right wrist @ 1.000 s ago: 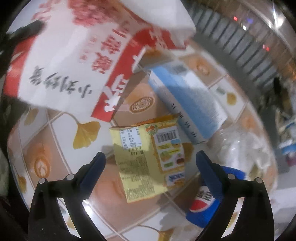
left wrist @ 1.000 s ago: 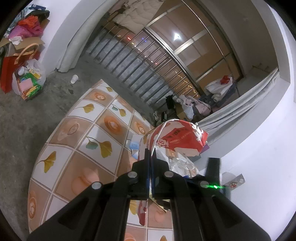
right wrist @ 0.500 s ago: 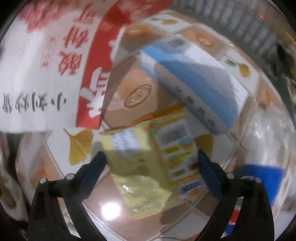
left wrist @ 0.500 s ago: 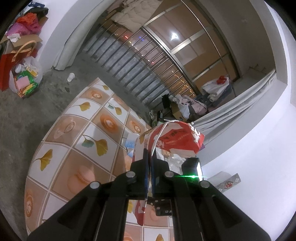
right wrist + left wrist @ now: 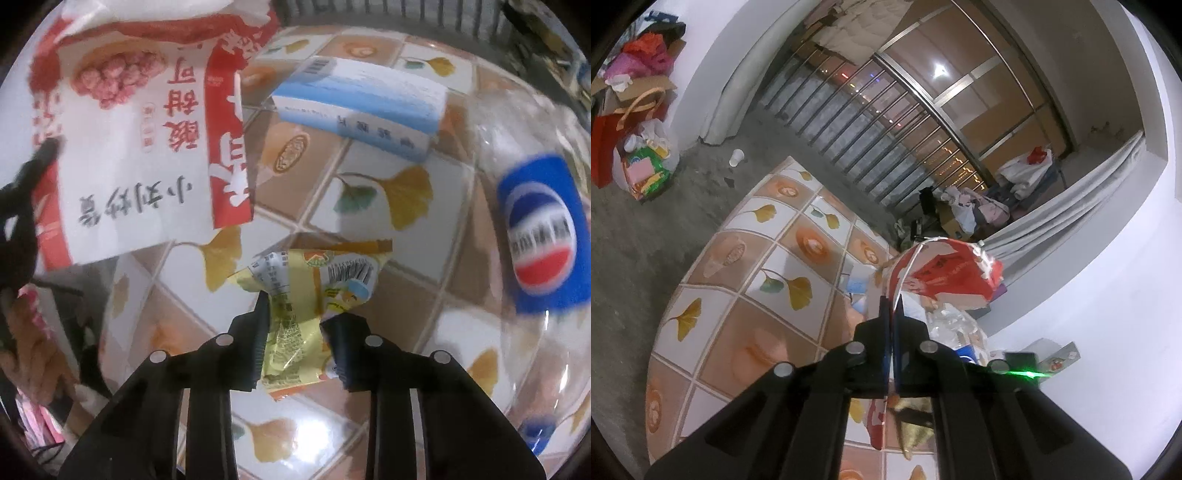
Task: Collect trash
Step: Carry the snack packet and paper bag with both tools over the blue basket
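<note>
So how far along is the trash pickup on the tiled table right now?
Nothing visibly bagged yet. In hand: the left gripper is shut on the red-and-white paper bag, and the right gripper is closing on the crumpled yellow wrapper. Left: the blue-and-white box and the clear bottle.

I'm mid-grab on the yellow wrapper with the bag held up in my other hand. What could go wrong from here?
1. The right tongs are closing on the crumpled yellow wrapper, pinching only its lower part; the thin film might slip out when lifted.
2. The left tongs are shut on just the edge of the red-and-white bag, which may sag or tear as trash goes in.
3. The clear Pepsi bottle lies close by and could get knocked.
</note>
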Demonstrator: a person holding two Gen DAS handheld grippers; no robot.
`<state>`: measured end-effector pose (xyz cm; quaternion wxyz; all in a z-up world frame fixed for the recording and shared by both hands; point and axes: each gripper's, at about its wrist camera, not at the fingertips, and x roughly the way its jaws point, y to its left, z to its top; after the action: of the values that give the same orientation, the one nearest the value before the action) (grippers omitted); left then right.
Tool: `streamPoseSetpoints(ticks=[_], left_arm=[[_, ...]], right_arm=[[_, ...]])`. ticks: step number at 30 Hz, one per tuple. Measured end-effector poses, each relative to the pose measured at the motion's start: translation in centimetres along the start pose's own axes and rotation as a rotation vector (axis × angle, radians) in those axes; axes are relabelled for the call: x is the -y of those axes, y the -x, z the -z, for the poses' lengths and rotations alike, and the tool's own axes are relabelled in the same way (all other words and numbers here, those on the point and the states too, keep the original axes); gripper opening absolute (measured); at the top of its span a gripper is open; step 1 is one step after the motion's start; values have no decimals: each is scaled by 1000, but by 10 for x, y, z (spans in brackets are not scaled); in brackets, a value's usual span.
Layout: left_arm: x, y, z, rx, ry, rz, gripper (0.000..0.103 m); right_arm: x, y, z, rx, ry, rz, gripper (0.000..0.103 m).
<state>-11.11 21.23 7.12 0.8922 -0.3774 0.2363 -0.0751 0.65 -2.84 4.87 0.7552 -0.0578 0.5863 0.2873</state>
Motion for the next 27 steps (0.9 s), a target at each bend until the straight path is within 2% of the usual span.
streamPoseSetpoints(ticks=[2,6,12,13,16,17,21,25,27], left_arm=[[1,2,1,3,-7,0,0],[7,8,1,23,-33,9,0],[19,18,1,49,-49,63,0],[24,22,2,60,-63,79,0],[40,28,5,98,-112,96,0],[46,28,8,95,-125,106,0],[80,23,27,32,-155,202,0],[129,18,71,-47,-206,311,0],[156,17,101,-95,-231,364,0]], right_arm=[[7,12,14,37,-39,-57,28],[17,59,54,195,-70,-133,30],[48,142,142,390,-165,-114,33],[53,151,148,414,-184,-115,33],[74,182,200,509,-287,-80,35],[85,198,228,548,-337,-54,35],[118,230,304,626,-495,43,39],[154,236,390,624,-688,124,40],[165,223,425,580,-756,220,42]])
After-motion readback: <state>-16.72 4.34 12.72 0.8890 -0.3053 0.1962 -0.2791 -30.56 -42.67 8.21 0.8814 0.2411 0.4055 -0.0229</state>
